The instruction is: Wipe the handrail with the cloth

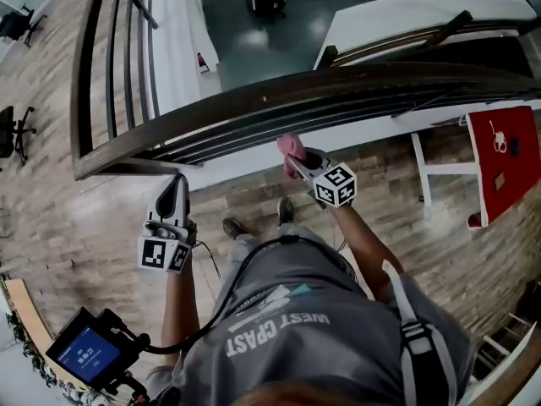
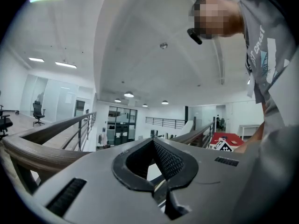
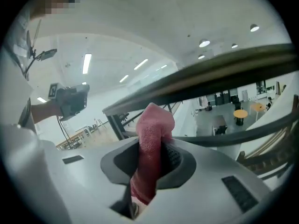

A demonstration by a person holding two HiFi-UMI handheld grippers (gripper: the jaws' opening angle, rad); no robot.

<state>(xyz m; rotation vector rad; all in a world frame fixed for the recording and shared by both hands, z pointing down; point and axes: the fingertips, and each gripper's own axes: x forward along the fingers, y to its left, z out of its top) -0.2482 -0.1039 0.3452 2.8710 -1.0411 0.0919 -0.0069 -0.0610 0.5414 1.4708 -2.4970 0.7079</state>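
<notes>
Just under the handrail [image 1: 338, 87], on the person's side of it, the right hand-held gripper [image 1: 297, 161] is clamped on a pink cloth [image 1: 290, 146]. The cloth is bunched into a thick roll that fills the gap between the jaws and pokes out past their tips towards the dark wooden rail. Its end sits right up at the rail's lower edge; from where I stand I cannot say whether it touches.

Further left along the handrail, near where it bends away at the corner, the left hand-held gripper [image 1: 179, 184] hangs a little back from the rail. Its jaws are drawn together to a narrow point with nothing between them, and it points up at the rail without reaching it.

Beneath the handrail run thinner dark bars, and through them a lower floor shows far below. Back from the handrail, the person's shoes [image 1: 286, 211] stand on wood-plank flooring. Off towards the rail's right end stands a red tabletop [image 1: 516, 180] with a few small items on it.
</notes>
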